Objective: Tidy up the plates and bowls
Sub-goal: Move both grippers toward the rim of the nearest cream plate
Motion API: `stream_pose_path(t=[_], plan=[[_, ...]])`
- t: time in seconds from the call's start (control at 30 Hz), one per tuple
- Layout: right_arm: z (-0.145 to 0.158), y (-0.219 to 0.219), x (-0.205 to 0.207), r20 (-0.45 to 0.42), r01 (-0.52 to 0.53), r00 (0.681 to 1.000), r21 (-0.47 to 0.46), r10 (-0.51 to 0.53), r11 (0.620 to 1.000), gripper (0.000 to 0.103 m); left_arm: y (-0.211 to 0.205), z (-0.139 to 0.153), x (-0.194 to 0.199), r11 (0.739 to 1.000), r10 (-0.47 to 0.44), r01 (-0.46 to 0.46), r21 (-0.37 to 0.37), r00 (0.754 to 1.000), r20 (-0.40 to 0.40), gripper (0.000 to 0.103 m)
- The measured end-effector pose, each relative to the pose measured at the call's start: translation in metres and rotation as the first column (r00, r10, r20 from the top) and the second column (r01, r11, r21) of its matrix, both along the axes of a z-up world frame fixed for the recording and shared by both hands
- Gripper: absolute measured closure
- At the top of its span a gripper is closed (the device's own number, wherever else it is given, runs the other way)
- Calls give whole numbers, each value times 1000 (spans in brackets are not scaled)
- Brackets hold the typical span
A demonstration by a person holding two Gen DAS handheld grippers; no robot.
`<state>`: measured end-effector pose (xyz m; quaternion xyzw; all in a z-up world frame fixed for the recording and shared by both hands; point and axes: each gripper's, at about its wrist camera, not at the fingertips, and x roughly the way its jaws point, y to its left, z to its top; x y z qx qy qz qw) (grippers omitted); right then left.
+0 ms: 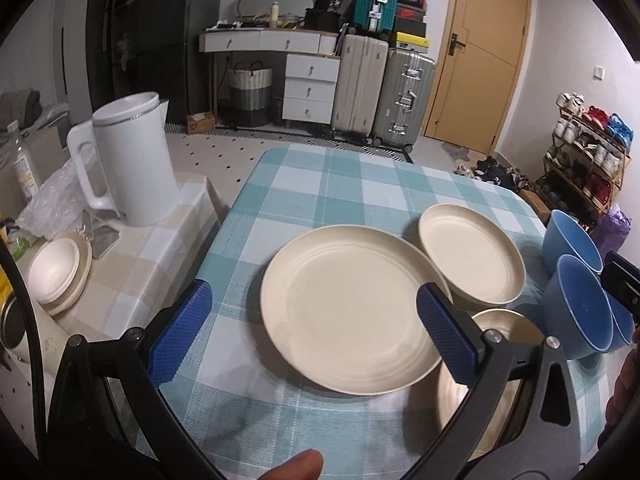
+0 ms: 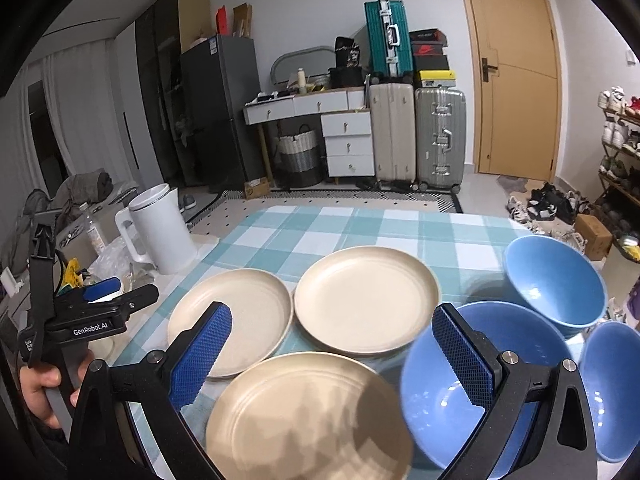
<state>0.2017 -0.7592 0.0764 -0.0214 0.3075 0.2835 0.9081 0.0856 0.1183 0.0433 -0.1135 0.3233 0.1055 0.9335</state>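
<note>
Left wrist view: left gripper (image 1: 312, 312) has its jaws apart, empty, over the left plate (image 1: 352, 312). Two more plates (image 2: 366, 300) (image 2: 308, 416) lie beside it, rims nearly touching. Right gripper (image 2: 332, 344) also spread wide, empty, above the near plate and a blue bowl (image 2: 452, 392). Two other bowls (image 2: 556, 280) (image 2: 612, 388) crowd the table's right edge. Far half of the checked tablecloth (image 2: 340, 224) is bare. Kettle (image 1: 132, 160) stands on the side table, left.
</note>
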Motion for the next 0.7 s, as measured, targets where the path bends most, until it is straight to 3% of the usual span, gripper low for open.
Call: stream_pose_path(t=[0.27,0.53,0.7], plan=[[-15,27,16,-36,-54,998,-3,54,999,1,24,-26,13,998,49,-50,-23,998,-35,1],[-39,48,33,-110,-95,990,-21,92,995,15,33,-50,23,998,43,-47,-41,995,-86,1],[-53,63,39,-131,-133,983,-41,127,990,18,35,-60,27,997,38,-45,-60,993,-113,1]])
